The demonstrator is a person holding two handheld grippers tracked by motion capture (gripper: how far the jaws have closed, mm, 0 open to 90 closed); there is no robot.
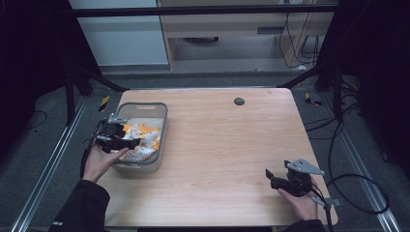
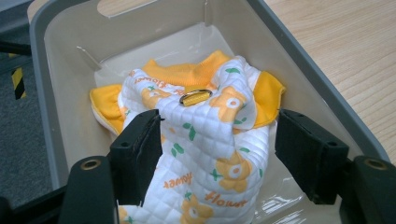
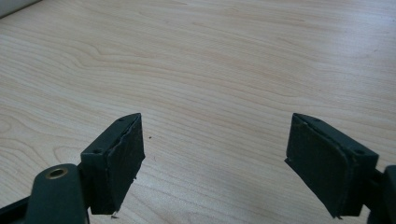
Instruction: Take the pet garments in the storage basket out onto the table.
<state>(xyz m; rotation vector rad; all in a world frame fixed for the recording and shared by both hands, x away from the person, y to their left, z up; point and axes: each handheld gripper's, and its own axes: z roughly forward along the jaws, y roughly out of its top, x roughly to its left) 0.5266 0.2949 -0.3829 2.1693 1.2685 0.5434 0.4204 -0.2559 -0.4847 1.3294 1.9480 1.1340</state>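
Observation:
A small quilted garment, white with orange flowers, orange trim and a brass ring, lies crumpled in a grey plastic bin. In the high view the bin stands at the table's left edge with the garment inside. My left gripper reaches into the bin, open, its jaws wide to either side of the cloth, with a gap showing on the right side. From above, the left gripper sits over the bin's near left corner. My right gripper rests open near the table's front right, and nothing is between its jaws.
The wooden table has a black round grommet near its far edge. Cables lie on the floor to the right. Dark frame legs stand at the table's far corners.

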